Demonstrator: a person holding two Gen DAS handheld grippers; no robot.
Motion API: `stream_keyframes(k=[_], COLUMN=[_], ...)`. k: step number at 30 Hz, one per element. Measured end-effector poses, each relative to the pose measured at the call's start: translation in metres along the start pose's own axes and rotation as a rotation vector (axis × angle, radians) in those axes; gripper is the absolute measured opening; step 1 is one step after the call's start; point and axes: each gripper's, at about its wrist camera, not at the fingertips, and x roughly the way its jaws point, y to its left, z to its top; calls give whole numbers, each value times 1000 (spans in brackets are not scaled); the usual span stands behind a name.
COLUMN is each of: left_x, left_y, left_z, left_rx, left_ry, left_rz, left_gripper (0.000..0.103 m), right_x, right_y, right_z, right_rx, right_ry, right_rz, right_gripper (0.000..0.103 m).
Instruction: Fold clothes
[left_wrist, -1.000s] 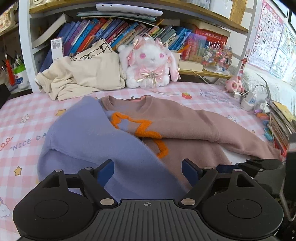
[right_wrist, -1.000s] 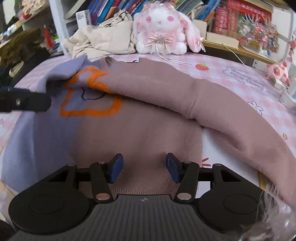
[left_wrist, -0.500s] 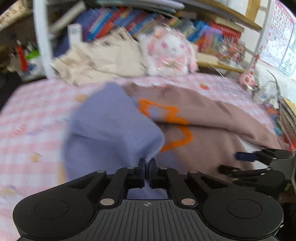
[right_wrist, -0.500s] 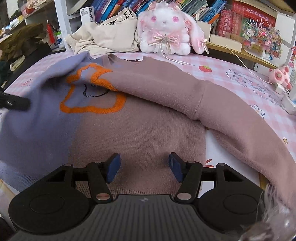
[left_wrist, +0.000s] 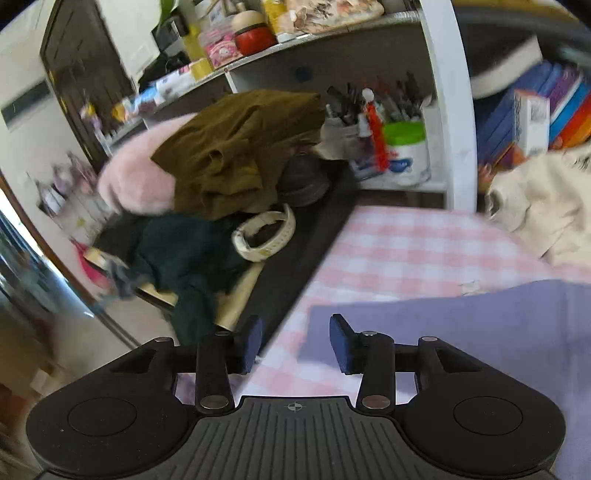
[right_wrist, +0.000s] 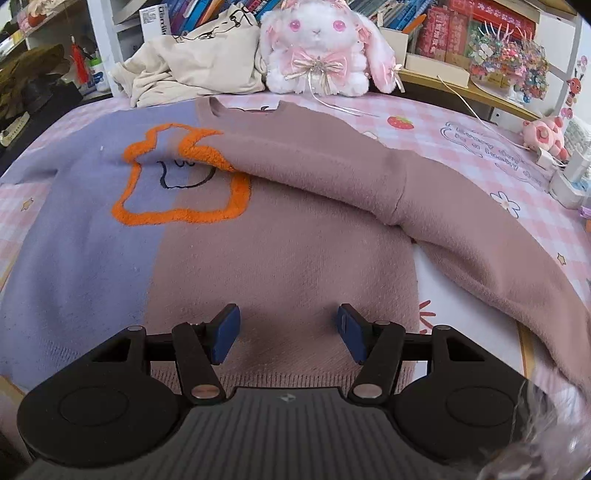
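Over sweater (right_wrist: 280, 258), both claws agape, empty.

Even daylight, soft shadows. Left wrist view motion-blurred, worst at left edge; right wrist view sharp. Fisheye bending at rims.

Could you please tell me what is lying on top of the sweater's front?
The sweater's own brown sleeve lies folded diagonally across the chest, covering the orange star's upper right part. Anything beneath the sweater is hidden.
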Motion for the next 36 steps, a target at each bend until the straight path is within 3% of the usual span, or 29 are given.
stream_keyframes(k=[1, 3, 4, 5, 7, 9, 12, 15, 16, 18, 19, 24, 27, 28, 31, 32, 36], left_x=[-5, -19, -24, -29, -39, -47, -54, -53, -54, -55, -53, -45, -45, -45, -44, -44, -45], left_y=[2, -5, -11, -20, -43, -70, -99, -115, -117, -121, -125, -130, -123, -121, -114, -111, -102], left_z=[-6, -32, -47, -62, -89, -110, -132, -147, -149, -152, -151, -140, -142, -142, -144, -144, -145], left_rx=[-29, -54, -51, -42, 1, 68, 163, 211, 214, 218, 211, 179, 174, 173, 168, 167, 185], left_ry=[-2, 27, 55, 86, 135, 173, 203, 234, 227, 212, 210, 199, 211, 215, 228, 232, 240], left_rz=[-52, -265, -365, -447, -553, -604, -636, -604, -600, -593, -592, -575, -588, -593, -606, -610, -617], left_gripper=[53, 57, 57, 57, 57, 57, 57, 57, 57, 55, 55, 27, 9, 9, 7, 7, 4], right_x=[0, 1, 0, -1, -4, -7, -11, -10, -9, -4, 3, 45, 47, 39, 0, -9, -24], right_y=[1, 2, 1, -2, -15, -29, -36, -32, -30, -24, -25, -36, -28, -20, 9, 14, 7], right_z=[0, 1, 2, 3, 4, 4, 1, -2, -3, 1, 7, 55, 63, 55, 9, -4, -22], right_rx=[4, 8, 16, 33, 105, 164, 137, 126, 132, 113, 108, 100, 87, 77, 57, 54, 94], right_ry=[1, 4, 5, 5, 5, 18, 38, 38, 32, 26, 22, -20, 47, 90, 243, 260, 256], right_rz=[-4, -11, -14, -19, -47, -38, -18, -31, -37, -28, -20, -54, -59, -10, 276, 306, 285], right_gripper=[59, 59, 57, 46, 39, 37, 34, 35, 31, 9, 8, 5, 5, 5, 4, 4, 4])
